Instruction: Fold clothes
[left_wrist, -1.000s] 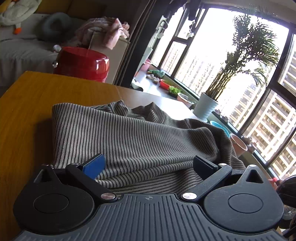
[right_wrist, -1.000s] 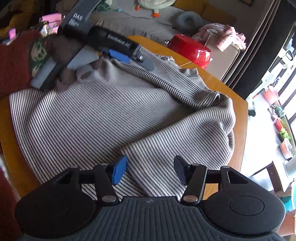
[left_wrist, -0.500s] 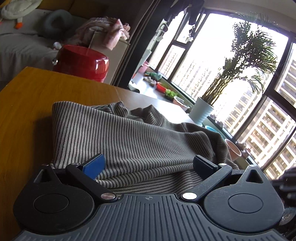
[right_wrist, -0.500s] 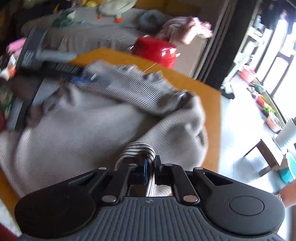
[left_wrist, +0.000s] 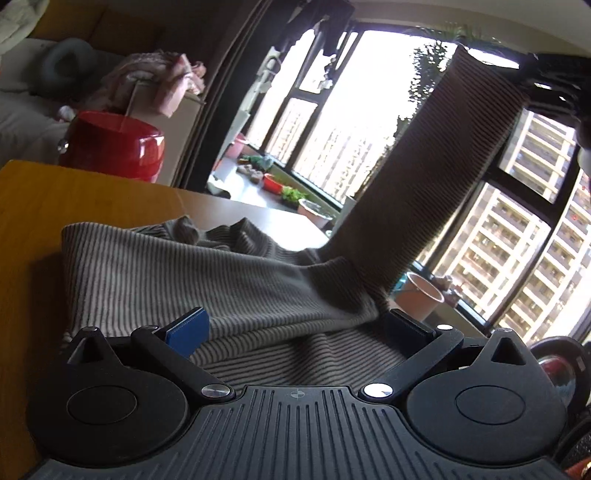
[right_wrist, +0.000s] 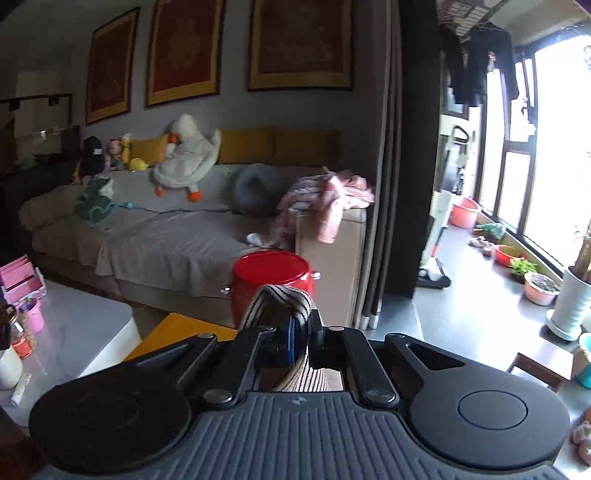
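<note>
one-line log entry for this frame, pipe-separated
phase: lifting sleeve | right gripper: shut on striped garment | left gripper: open over garment | table: garment body resting

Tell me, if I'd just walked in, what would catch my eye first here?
Probably the striped garment: most of it lies on the wooden table, while one part rises steeply toward the bright window, pinched in the right gripper. The left gripper sits open at the cloth's near edge. Beyond the table, a shiny red bucket stands by the sofa.
</note>
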